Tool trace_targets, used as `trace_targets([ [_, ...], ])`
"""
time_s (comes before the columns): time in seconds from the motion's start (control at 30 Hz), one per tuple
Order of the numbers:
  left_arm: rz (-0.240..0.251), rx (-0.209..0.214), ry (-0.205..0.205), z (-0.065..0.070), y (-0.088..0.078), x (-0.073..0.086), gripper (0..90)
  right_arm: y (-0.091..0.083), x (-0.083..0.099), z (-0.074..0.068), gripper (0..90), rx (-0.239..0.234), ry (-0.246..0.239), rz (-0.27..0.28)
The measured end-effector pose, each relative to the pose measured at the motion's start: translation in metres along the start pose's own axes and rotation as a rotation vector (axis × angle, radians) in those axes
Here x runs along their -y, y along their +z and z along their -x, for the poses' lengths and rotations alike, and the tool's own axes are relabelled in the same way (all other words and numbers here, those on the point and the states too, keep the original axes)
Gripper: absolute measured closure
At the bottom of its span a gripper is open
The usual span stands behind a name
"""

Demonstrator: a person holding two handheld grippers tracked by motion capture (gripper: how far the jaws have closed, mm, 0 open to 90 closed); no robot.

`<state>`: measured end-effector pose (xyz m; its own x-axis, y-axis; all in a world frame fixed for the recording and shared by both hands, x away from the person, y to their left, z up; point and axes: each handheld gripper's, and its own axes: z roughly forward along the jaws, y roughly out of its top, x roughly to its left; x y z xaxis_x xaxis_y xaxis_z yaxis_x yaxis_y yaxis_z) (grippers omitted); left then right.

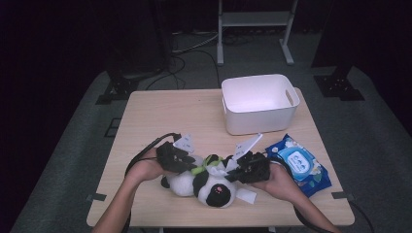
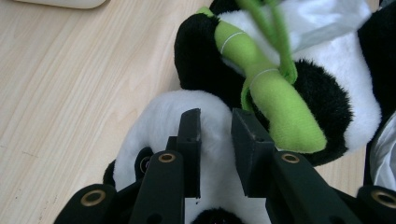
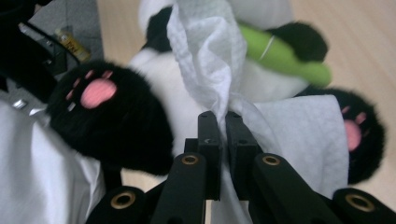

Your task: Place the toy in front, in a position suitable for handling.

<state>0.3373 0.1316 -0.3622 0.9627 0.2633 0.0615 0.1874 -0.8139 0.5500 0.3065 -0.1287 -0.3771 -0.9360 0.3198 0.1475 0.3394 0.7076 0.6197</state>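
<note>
Left tool (image 2: 215,140) pinching panda (image 1: 204,182) lengthwise along table edge, right tool (image 3: 223,135) clamping wipe (image 3: 210,56).

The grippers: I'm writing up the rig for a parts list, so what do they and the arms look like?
Both grippers, left and right, are black, with flat rectangular jaws, brass-coloured rivets on the linkage, and a pale three-cornered plate on top. A black cable trails from each. The forearms are bare, with no sleeves in sight.

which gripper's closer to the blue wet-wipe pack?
Right. The right gripper sits just beside the blue soft plastic wet-wipe pack, pinching a white wipe sheet; the left gripper clamps the black-and-white plush panda, on its far side.
</note>
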Motion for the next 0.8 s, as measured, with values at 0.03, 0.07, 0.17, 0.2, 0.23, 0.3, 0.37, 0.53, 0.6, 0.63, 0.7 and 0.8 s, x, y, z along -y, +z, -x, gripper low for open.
trace_targets([
  [0.03,0.000,0.000,-0.001,0.000,0.000,0.000,72.3,0.000,0.002,-0.001,85.7,-0.009,0.002,-0.012],
  [0.07,0.000,0.000,-0.001,0.000,0.000,0.000,72.1,0.000,0.004,-0.002,85.7,-0.016,0.002,-0.021],
  [0.17,-0.001,0.000,0.001,0.000,0.000,0.000,71.4,0.001,0.010,-0.004,85.4,-0.044,0.002,-0.068],
  [0.2,-0.001,-0.002,0.002,0.000,0.000,-0.001,71.2,0.002,0.012,-0.003,85.3,-0.050,0.001,-0.083],
  [0.23,-0.001,-0.002,0.001,0.001,0.000,-0.001,70.9,0.003,0.013,-0.002,85.3,-0.058,0.004,-0.090],
  [0.3,-0.001,-0.005,-0.001,0.001,0.000,-0.001,69.9,0.005,0.015,0.001,85.3,-0.064,0.019,-0.103],
  [0.37,-0.001,-0.013,0.002,0.001,0.000,-0.001,68.5,0.008,0.016,0.005,85.4,-0.063,0.033,-0.093],
  [0.53,0.003,-0.022,-0.008,0.001,0.000,-0.001,64.5,0.009,0.013,0.012,85.5,-0.013,0.048,-0.072],
  [0.6,0.002,-0.015,-0.011,0.001,-0.001,-0.001,64.1,0.009,0.012,0.016,85.5,0.032,0.048,-0.067],
  [0.63,0.002,-0.015,-0.012,0.001,-0.001,0.000,64.0,0.009,0.012,0.019,85.5,0.040,0.057,-0.060],
  [0.7,0.001,-0.018,-0.014,0.000,-0.001,0.000,63.4,0.011,0.010,0.026,85.5,0.051,0.066,-0.047],
  [0.8,0.005,-0.008,-0.023,0.000,-0.002,0.003,62.3,0.013,0.008,0.030,85.6,0.077,0.078,-0.032],
])
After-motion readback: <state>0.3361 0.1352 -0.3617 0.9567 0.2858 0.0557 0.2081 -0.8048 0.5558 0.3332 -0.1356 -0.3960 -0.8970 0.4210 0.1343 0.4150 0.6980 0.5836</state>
